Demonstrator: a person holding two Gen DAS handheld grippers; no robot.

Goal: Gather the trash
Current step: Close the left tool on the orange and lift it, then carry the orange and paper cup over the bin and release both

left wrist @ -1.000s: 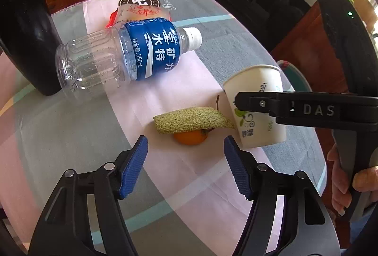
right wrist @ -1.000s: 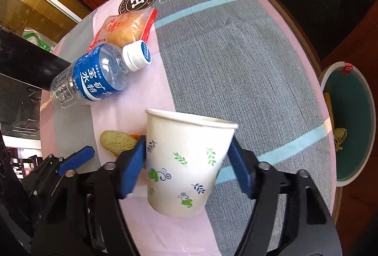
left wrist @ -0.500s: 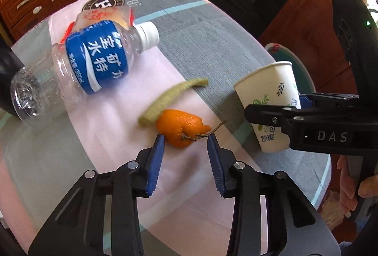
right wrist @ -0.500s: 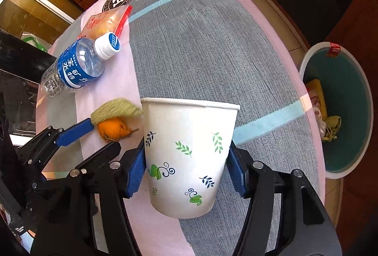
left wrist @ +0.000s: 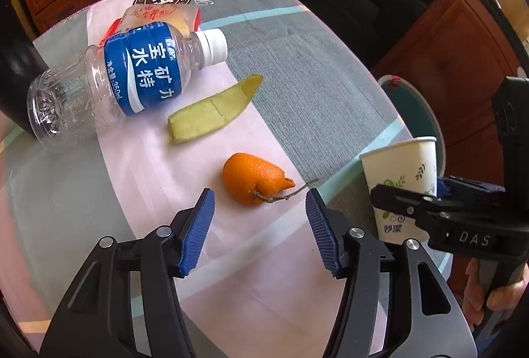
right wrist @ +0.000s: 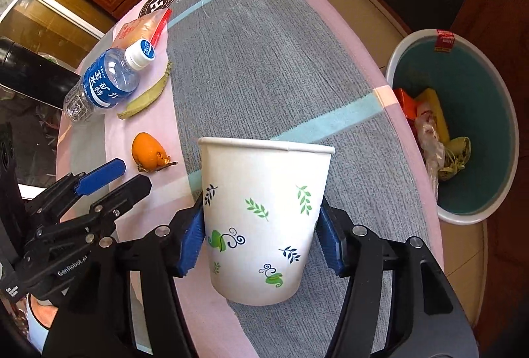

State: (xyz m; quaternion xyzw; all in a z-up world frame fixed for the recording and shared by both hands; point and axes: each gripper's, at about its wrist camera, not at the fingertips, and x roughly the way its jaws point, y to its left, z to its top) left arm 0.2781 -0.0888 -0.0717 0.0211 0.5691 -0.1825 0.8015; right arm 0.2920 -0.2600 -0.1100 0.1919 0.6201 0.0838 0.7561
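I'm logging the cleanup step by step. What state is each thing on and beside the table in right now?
Paper cup: upright, clamped in the right gripper.
Left gripper: jaws opening, nothing between them.
Orange: lying on the tablecloth, just ahead of the left gripper.
Peel strip: lying flat.
Water bottle: on its side, capped.
Snack packet: lying flat.
Trash bin: open, partly filled.
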